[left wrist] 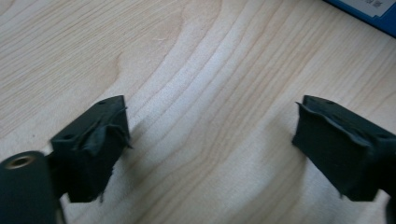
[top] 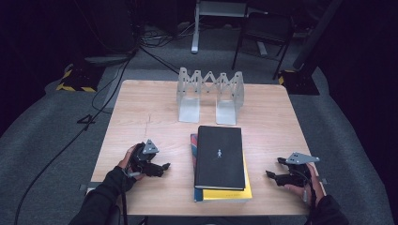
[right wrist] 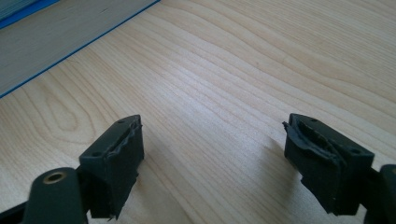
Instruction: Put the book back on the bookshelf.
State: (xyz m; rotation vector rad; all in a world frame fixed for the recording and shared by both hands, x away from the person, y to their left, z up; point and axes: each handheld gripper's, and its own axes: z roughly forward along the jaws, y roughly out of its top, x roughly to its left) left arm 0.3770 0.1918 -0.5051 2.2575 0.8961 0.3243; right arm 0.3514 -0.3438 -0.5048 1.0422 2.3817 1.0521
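On the light wooden desk [top: 141,117], a black hardcover book [top: 219,157] lies flat atop a yellow book [top: 234,192] and a blue-edged one, near the front edge. The left hand-held gripper [top: 162,167] rests left of the stack, the right hand-held gripper [top: 273,174] right of it; both are released, jaws spread over bare wood. A folding grey metal book rack [top: 210,95] stands behind the stack.

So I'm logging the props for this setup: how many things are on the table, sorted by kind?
Books: 3, in one stack, a black one on top, a yellow one under it and a blue one showing at the left edge
Metal bookends: 2, one beside the other, joined by an accordion lattice
Total: 5
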